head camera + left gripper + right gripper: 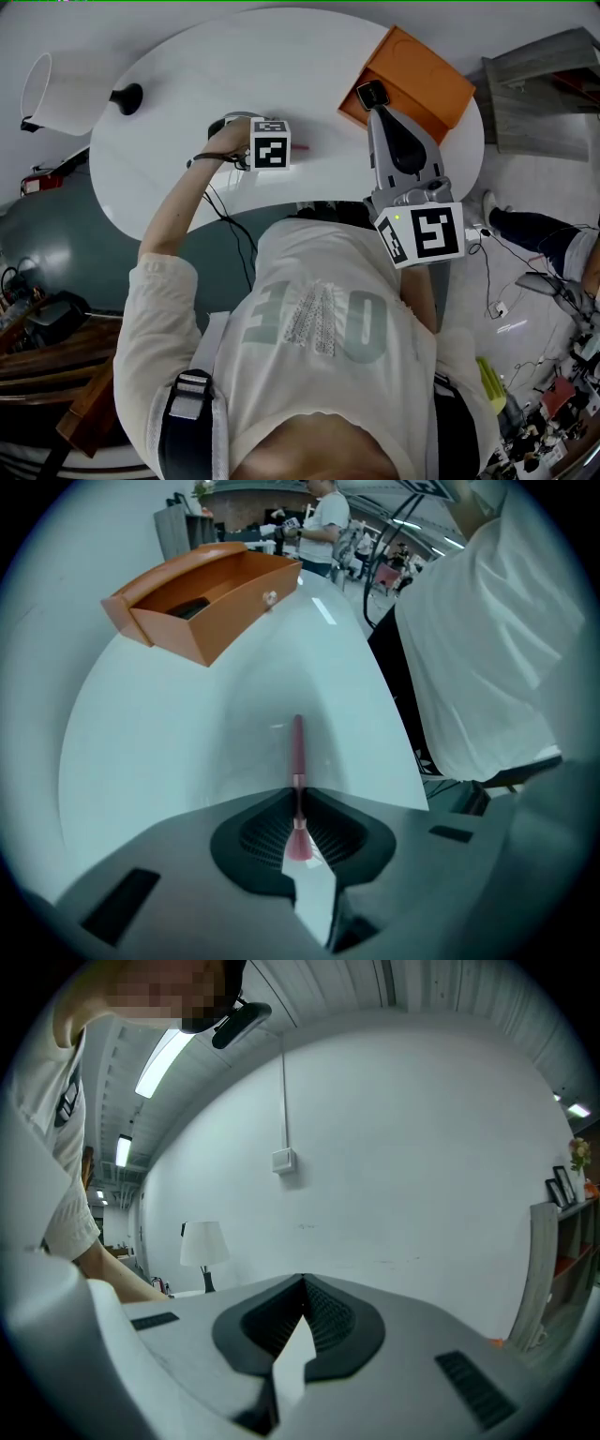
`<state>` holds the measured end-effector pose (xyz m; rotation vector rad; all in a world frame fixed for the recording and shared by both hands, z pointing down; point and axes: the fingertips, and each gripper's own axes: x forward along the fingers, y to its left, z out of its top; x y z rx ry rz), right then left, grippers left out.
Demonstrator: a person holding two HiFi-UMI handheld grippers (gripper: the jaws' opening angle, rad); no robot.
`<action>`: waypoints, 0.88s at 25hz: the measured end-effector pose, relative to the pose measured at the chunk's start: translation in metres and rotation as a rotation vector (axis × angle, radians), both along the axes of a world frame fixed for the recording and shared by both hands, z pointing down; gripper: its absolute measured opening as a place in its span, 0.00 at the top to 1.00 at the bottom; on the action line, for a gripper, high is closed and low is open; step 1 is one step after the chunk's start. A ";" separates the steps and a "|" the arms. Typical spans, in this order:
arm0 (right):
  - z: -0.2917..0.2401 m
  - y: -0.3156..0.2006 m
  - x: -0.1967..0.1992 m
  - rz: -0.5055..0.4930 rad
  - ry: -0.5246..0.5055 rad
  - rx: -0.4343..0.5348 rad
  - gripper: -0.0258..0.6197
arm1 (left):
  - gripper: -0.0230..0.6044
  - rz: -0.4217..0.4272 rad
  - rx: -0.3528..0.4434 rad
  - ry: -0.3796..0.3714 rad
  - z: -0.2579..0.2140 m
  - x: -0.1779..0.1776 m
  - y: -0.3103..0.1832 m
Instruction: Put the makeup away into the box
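My left claw [298, 797] points down at the middle of the white table [178, 141], jaws clamped on the pink makeup brush [297, 747] lying there. Orange box [412, 80]: far right edge, open-topped. My right claw [302, 1283]: level, jaws together, empty.

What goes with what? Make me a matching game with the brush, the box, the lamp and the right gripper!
Things:
1. brush
2. box
3. lamp
4. right gripper

Clues:
A. orange and open
B. shut, holding nothing
C. pink, pinched in the left gripper
D. white shade, black base

Pairs: 1-C, 2-A, 3-D, 4-B
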<state>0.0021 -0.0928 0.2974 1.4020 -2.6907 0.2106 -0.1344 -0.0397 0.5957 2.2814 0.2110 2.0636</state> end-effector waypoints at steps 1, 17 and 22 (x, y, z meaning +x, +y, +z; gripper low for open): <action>0.000 0.000 0.001 0.002 0.000 0.001 0.96 | 0.89 0.020 -0.004 -0.006 0.000 0.000 0.001; -0.006 0.005 0.024 0.091 -0.013 0.016 0.96 | 0.89 -0.107 0.350 0.268 -0.150 0.089 -0.027; -0.011 0.009 0.040 0.135 -0.014 0.031 0.96 | 0.89 -0.025 0.429 0.289 -0.183 0.119 -0.024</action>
